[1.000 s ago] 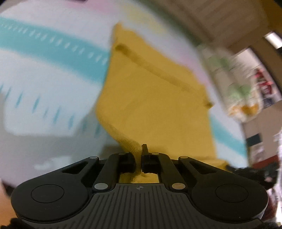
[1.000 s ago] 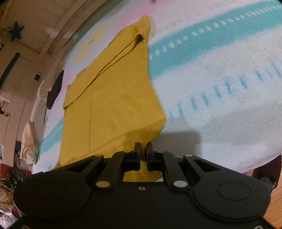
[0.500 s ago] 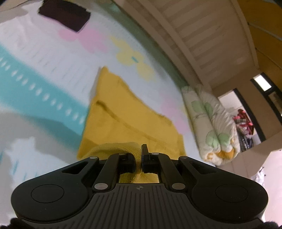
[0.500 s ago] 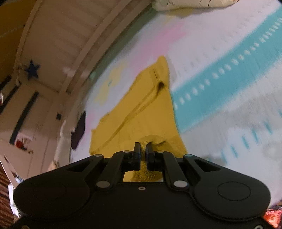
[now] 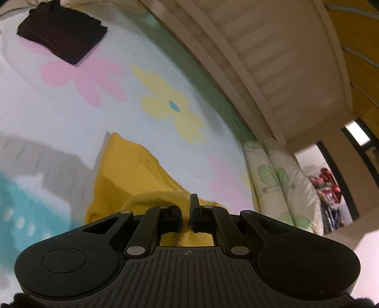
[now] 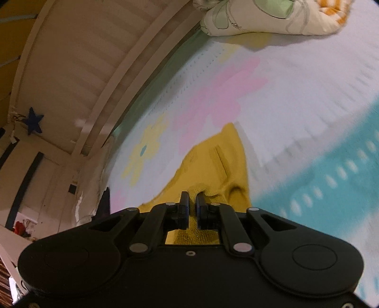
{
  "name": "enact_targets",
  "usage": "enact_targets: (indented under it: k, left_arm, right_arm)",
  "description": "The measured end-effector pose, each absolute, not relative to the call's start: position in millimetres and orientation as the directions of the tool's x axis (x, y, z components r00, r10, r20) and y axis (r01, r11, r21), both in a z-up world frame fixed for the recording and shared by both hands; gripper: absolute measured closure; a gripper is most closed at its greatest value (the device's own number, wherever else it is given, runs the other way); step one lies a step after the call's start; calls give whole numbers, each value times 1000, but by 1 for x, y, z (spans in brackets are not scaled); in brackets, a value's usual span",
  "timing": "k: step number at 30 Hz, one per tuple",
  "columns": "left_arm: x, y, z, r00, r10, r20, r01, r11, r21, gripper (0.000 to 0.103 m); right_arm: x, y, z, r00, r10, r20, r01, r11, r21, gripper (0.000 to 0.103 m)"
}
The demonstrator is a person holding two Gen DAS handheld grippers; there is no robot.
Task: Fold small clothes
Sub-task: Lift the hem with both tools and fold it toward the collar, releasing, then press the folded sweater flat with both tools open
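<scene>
A small mustard-yellow knit garment [image 5: 132,170] lies on a flowered white blanket [image 5: 71,113]. My left gripper [image 5: 186,213] is shut on a ribbed edge of the garment, which bulges up between the fingers. In the right wrist view the same garment [image 6: 213,165] stretches away from me, and my right gripper [image 6: 192,210] is shut on another part of its edge. Most of the garment's near half is hidden under both grippers. Its far corner lies flat on the blanket.
A folded dark maroon cloth [image 5: 61,30] lies at the blanket's far left. A rolled leaf-print quilt [image 5: 279,180] sits at the right, also seen in the right wrist view [image 6: 267,16]. A cream slatted bed rail [image 5: 260,59] runs along the far edge.
Both grippers, still shut on the garment's edge, have carried it forward over the rest of the garment. Less yellow cloth shows ahead, and the far blanket and bed rail have come into view.
</scene>
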State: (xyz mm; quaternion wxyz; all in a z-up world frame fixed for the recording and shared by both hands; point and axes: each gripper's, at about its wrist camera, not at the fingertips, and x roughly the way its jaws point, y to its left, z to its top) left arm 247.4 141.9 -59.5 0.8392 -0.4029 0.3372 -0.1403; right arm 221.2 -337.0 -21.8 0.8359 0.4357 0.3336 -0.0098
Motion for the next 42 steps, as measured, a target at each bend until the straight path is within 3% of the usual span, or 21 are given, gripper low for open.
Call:
enact_targets:
  k: [6,8,9,10,11,13,14,15,19,26,29,35,42]
  left_arm:
    - [280,153,-94,761,-419,-495,-135,645,-753,96]
    - [286,158,-103,765,-387,-515,-173,647,-743,87]
    - [287,159,-107,765,-370,-527,-192,650,-735,72]
    - [285,160,-109,770,-347,-535,-206,659,-724,64]
    - [283,161,-109,775,-330,-539,-207,673,-710,64]
    - [276,154,-103,769,-316,-556,-171,736,-655,63]
    - [273,148,-98,766,-308,-565,-144,774,-617,62]
    - [270,141,-93,766,-299,-569,-110,812,-574,62]
    - [239,99,-80,756,-292,-586,65,924,-377,62]
    - [207,38,-92,695,-334,-637,260,942,-210,62]
    - [204,29,-104,663,-334,-670,282,940,-189,62]
    - [228,25,-116,672,-297,-679,270,951,-149,62]
    - [272,25,-111,675,-290,-679,225,957,-185,62]
  right_arm:
    - [274,-335,-52,736,263,-624,347,646,680,88]
    - [285,-333,-64,729,253,-636,350,660,664,83]
    - [286,-332,-67,729,238,-642,357,669,652,83]
    - [287,-332,-71,731,227,-643,354,679,643,83]
    - [287,-332,-73,737,217,-640,347,692,634,82]
    - [282,-331,-69,756,179,-630,331,725,604,62]
    - [279,-332,-64,772,162,-615,310,749,586,46]
    - [274,-329,-58,788,146,-598,280,781,559,40]
    - [254,-308,-34,804,144,-577,137,899,416,40]
    - [219,-238,-36,759,221,-612,-145,974,172,43]
    - [212,-217,-47,711,238,-662,-218,969,114,49]
    - [226,-205,-69,681,178,-710,-227,974,26,49]
    - [262,-201,-75,707,121,-697,-185,983,-17,49]
